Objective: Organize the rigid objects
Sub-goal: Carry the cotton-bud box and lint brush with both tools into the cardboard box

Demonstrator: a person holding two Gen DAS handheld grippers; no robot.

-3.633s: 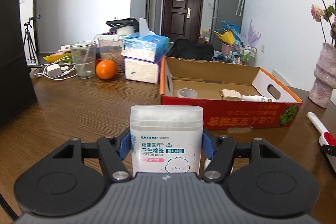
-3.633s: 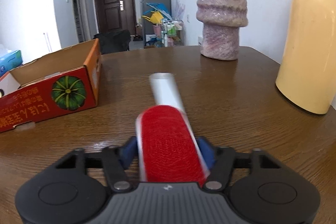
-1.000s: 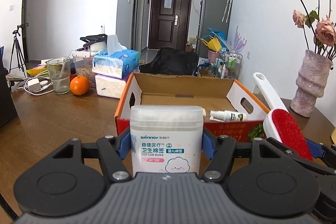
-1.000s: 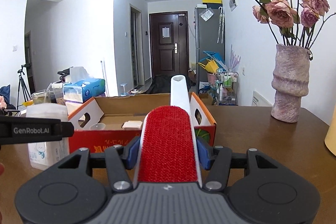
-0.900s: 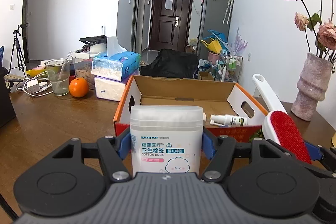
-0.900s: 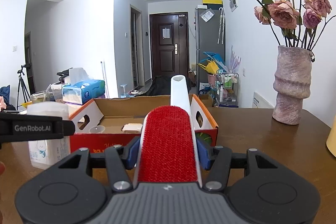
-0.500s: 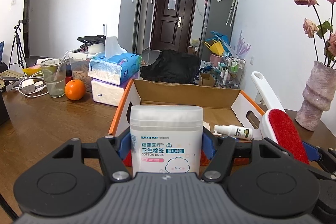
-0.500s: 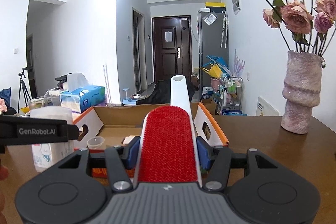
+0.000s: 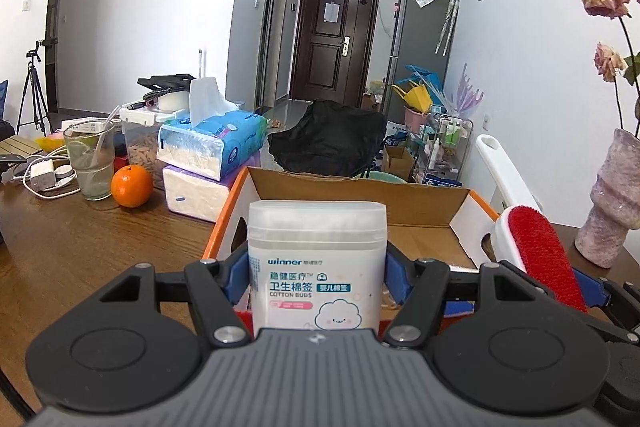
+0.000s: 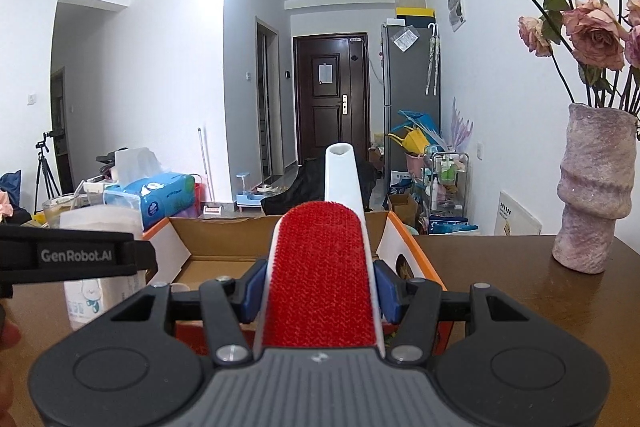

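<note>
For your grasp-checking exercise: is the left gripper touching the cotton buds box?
Touching. The left wrist view shows the left gripper with a blue pad pressed against each side of the cotton buds box, no gap visible.

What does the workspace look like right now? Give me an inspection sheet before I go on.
Surface: brown wooden table.
Job's things: cotton bud box and lint brush, both held at the near edge of the open cardboard box.
Clutter: orange, glass with a straw, two stacked tissue packs, clear food container.
Grippers: left gripper shut on the cotton bud box; right gripper shut on the lint brush.
Cables: white charger and cord at the far left.
Surroundings: vase of dried roses, dark door, tripod.
</note>
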